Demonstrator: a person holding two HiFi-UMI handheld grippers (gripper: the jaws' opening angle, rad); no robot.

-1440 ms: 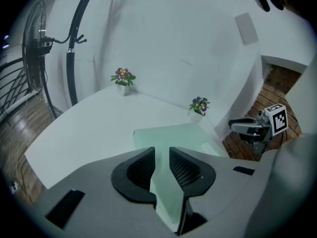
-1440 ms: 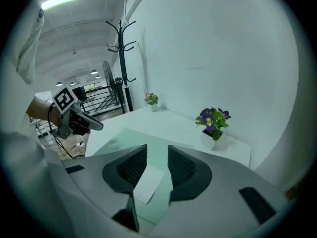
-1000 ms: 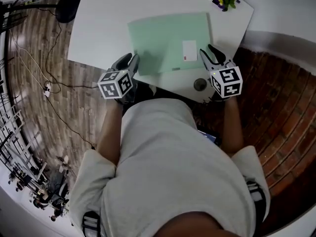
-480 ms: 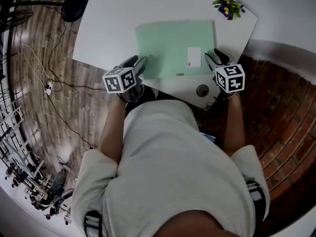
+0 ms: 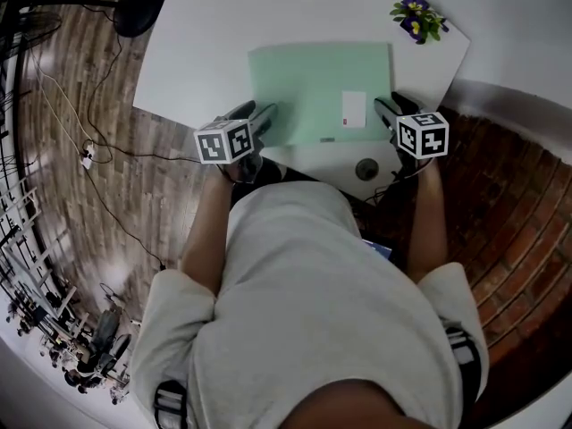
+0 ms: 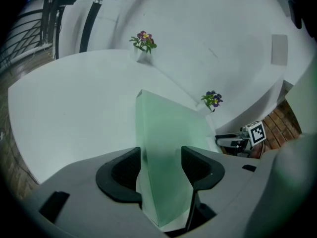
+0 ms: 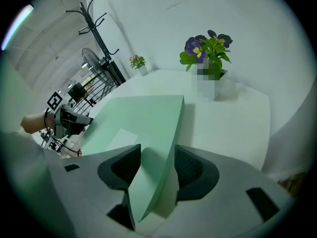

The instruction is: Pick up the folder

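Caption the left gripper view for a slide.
Left tool, jaws just opening, straddles the edge of a pale green plastic folder on a white table.

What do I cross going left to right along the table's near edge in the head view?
left tongs → green folder → white label → right tongs. Both tongs' jaws have just been opening, with the folder's side edges between them.

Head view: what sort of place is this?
Probably an office or studio room: a white table holding a green folder and potted flowers, with a coat stand and fan nearby, on wood-look flooring.
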